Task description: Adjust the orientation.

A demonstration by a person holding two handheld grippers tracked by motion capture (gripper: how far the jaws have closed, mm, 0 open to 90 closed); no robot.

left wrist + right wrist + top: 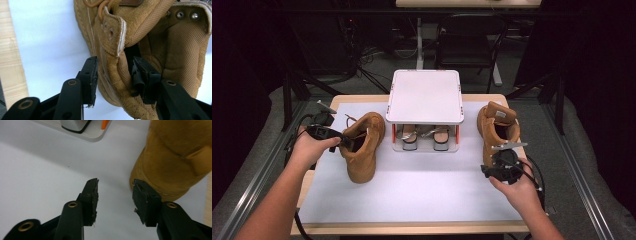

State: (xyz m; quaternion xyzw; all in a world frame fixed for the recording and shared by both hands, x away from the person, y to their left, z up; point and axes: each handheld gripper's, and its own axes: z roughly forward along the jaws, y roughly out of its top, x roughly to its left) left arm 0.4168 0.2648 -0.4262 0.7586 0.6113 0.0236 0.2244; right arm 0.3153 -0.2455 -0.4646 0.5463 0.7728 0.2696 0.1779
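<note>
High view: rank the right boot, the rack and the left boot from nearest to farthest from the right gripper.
1. Right boot, just beyond the right gripper.
2. Rack, table centre, farther back.
3. Left boot, far side, at the left gripper.

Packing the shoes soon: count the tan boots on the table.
2. The left boot stands left of the white rack, its collar between the left gripper's jaws; the right boot stands right of the rack.

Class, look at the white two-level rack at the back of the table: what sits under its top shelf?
Under the top shelf of the rack, two shoes stand side by side on the lower level, their front ends showing. The shelf covers the rest of them.
</note>
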